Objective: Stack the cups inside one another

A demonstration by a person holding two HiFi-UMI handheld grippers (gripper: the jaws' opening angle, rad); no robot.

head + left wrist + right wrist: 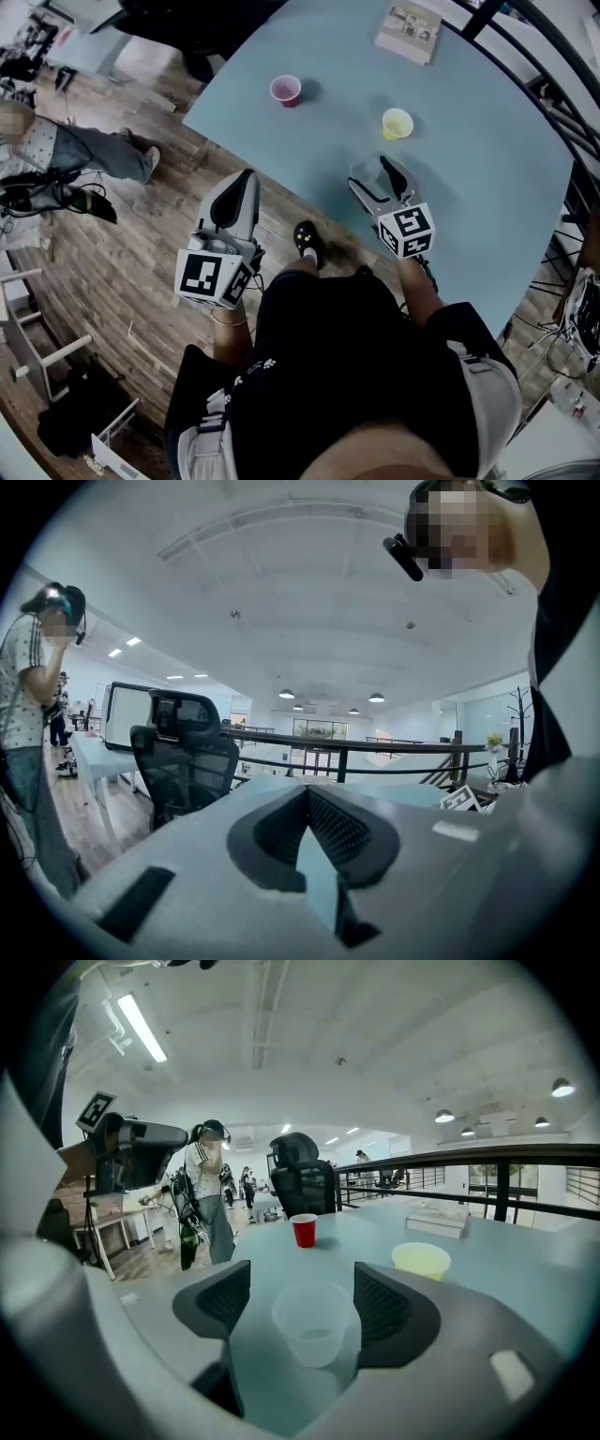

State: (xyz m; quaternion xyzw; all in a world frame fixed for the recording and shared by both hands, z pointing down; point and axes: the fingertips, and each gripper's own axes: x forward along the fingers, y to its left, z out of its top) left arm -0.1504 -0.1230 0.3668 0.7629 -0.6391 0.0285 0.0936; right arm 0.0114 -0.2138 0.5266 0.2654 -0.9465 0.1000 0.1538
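Head view, seen from above. A pale blue tabletop (487, 159) carries three cups, all upright and unstacked.

(a) The red cup (285, 90) stands towards the far left edge.
(b) The yellow cup (397, 123) stands to its right, well apart from it.
(c) The clear cup (312, 1324) stands nearest the person, between the jaws of the right gripper (302, 1279). These jaws stand wide apart, and a gap seems to remain on each side of the cup, though its transparent wall makes contact hard to judge.

The left gripper (307, 794) is held off the tabletop over the wooden floor (122, 272), its jaws together with nothing between them. A flat white box (409, 31) lies at the far edge.
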